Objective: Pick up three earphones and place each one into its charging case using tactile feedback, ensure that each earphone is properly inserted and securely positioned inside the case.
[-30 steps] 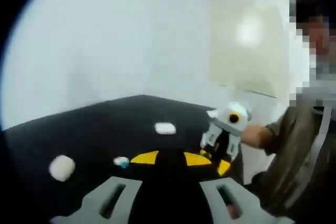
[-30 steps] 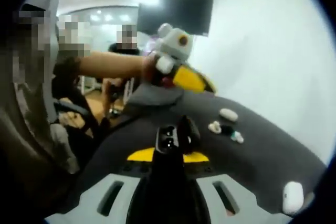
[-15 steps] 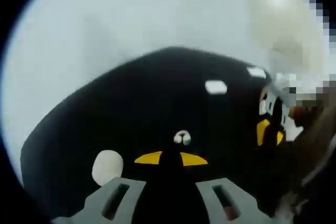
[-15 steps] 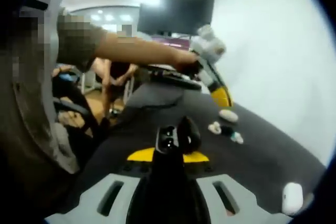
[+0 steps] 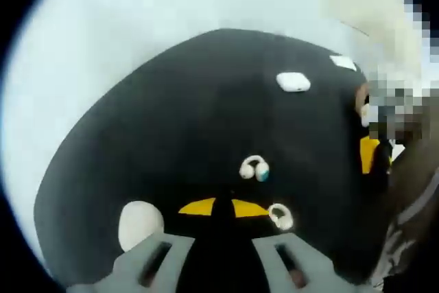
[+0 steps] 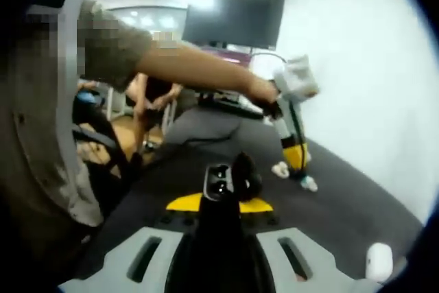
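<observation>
1. We hold the right gripper (image 6: 219, 200) low over the black table (image 6: 343, 204), its jaws closed on a black charging case (image 6: 230, 180) with the lid up. Held like that, the open well faces up and forward, ready to take an earphone.

2. Ahead of the right jaws and to their right, our left gripper (image 6: 295, 159) points steeply down at the table. Its yellow tips stand just beside two pale earphones (image 6: 280, 168), one to each side; we cannot tell whether they touch either.

3. From the left gripper (image 5: 221, 209) itself we look down the jaws. The yellow tips sit close together with only a narrow slit between them, and nothing shows gripped there.

4. One earphone (image 5: 280, 216) lies just beside the right tip. Another earphone with a blue end (image 5: 254, 168) lies a little further ahead. We judge the near one to be the likelier pick, since the tips are almost on it.

5. A white case (image 5: 140, 223) rests close by the left jaw; a second white case (image 5: 293, 81) lies well ahead. In the right gripper view a white case (image 6: 378, 262) sits low to the right.

6. Our judgement: no earphone is in a case yet. The jaws would need to part before closing round a bud that small.
</observation>
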A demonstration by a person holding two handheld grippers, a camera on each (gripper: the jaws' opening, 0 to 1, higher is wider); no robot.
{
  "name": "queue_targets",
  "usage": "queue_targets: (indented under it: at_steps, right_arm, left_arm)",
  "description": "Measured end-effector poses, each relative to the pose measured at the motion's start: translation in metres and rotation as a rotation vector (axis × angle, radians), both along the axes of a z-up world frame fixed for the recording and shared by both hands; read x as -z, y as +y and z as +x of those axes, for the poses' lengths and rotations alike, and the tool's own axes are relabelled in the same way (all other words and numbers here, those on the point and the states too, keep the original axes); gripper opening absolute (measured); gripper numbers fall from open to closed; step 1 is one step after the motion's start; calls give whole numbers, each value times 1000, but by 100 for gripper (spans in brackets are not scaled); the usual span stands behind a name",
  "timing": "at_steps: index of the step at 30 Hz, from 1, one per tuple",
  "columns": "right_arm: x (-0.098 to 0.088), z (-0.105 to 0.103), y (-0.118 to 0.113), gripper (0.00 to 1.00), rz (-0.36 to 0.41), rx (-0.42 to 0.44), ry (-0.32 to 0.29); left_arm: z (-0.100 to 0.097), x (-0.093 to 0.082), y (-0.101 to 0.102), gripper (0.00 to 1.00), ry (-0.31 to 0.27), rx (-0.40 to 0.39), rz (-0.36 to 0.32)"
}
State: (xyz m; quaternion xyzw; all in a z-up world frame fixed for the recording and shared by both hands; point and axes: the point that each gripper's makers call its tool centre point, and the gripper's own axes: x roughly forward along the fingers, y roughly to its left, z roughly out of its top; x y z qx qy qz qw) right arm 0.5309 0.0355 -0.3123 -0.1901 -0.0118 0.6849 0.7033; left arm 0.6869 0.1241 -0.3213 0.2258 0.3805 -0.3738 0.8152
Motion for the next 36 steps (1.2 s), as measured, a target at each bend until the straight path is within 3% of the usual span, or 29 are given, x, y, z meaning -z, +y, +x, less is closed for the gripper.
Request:
queue_targets:
  at_steps: [4,6,9,10,12,15,17,18,23,30,36]
  right_arm:
    - [0,1,0,19,0,1,-3]
    - [0,1,-1,19,1,0,-2]
    - [0,3,-1,19,2,-3,1]
    - [0,3,-1,19,2,-3,1]
    - [0,4,-1,19,2,-3,-1]
    - [0,5,-1,19,2,-3,0]
    - [1,5,-1,19,2,-3,2]
    - [1,6,-1,19,2,-3,3]
    - [1,7,-1,19,1,-1,3]
    - [2,8,-1,19,1,2,17]
    - [3,10,-2,19,0,6,34]
  left_arm:
    - [5,5,3,4,24,7,29]
    - [4,4,1,3,59,-24,-22]
    - [13,3,15,2,45,-107,-47]
    - [15,-1,15,2,31,-119,-95]
    - [14,-17,10,2,46,-178,-317]
    - [13,-43,14,2,14,-212,-526]
    - [4,-60,15,2,23,-221,-655]
    - [-1,-64,15,2,15,-220,-682]
    - [-34,-64,7,2,-49,-188,-679]
    - [-101,-66,-40,2,-96,-55,-829]
    - [-132,-76,-60,3,-193,14,-891]
